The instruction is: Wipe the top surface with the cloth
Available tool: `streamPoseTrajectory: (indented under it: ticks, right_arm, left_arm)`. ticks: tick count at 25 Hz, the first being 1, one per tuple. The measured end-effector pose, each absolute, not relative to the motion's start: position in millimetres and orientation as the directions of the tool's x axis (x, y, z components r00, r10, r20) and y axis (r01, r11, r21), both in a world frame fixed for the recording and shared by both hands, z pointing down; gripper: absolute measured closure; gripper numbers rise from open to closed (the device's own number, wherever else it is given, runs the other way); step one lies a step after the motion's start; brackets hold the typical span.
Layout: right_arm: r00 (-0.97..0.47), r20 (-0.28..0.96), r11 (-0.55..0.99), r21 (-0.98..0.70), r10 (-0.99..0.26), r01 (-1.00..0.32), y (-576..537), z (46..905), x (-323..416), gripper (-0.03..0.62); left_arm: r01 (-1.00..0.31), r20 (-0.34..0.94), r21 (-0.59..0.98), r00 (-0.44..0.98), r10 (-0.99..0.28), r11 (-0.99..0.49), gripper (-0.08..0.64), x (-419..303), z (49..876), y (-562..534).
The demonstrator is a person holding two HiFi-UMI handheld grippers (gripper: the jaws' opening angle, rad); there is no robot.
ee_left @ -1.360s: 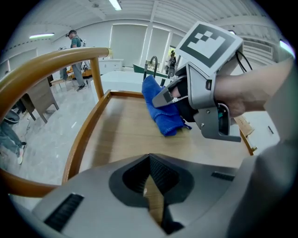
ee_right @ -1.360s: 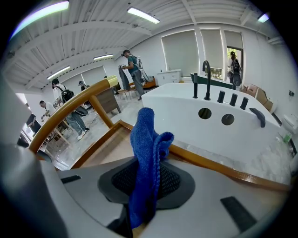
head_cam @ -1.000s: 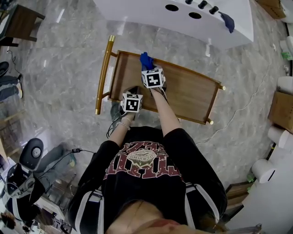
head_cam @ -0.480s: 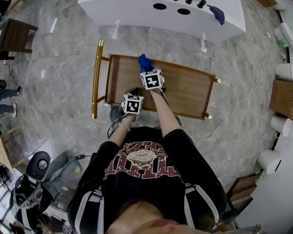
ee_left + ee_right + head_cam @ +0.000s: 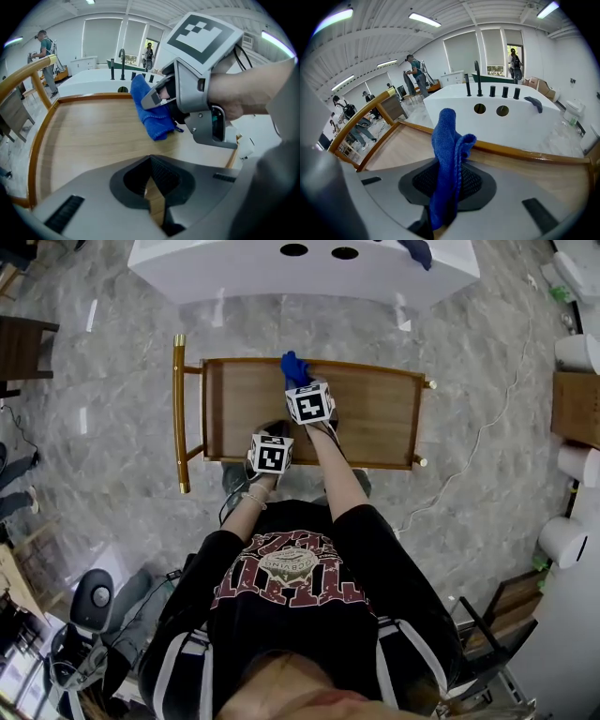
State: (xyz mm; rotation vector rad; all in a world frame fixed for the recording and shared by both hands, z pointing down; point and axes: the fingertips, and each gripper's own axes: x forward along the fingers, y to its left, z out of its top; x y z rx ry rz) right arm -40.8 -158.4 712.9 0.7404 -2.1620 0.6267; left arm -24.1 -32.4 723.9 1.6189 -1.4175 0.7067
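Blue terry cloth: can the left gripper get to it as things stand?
Probably yes. Only bare wooden cart top lies between the left gripper and the blue terry cloth. But its jaws are shut, and the right gripper has the cloth clamped.

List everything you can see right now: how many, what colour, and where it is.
blue cloth: one, blue, clamped in the right gripper, near the cart top's far rail
cart top: one, brown wood, in front of the person
cart handle: one, gold, at the cart's left end
counter: one, white, beyond the cart
dark cloth: one, navy, lying on the counter
cardboard box: one, brown, right edge
floor: grey marble, all around
left gripper: one, grey, jaws together and empty, at the cart's near edge
right gripper: one, grey, shut on the blue cloth
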Motion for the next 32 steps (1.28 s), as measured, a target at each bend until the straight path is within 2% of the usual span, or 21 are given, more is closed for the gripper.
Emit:
streamPoseTrajectory:
  ticks: [13, 32]
  right_arm:
    - [-0.497, 0.789, 0.625, -0.19, -0.362, -0.757, -175, 715, 23, 0.503]
    - [-0.481, 0.804, 0.625, -0.182, -0.35, -0.759, -184, 718, 58, 0.503]
  left_arm:
    - [-0.966, 0.84, 0.235, 0.26, -0.477, -0.112, 0.512, 19, 719, -54]
    - [-0.979, 0.872, 0.192, 0.202, -0.446, -0.068, 0.512, 27, 722, -54]
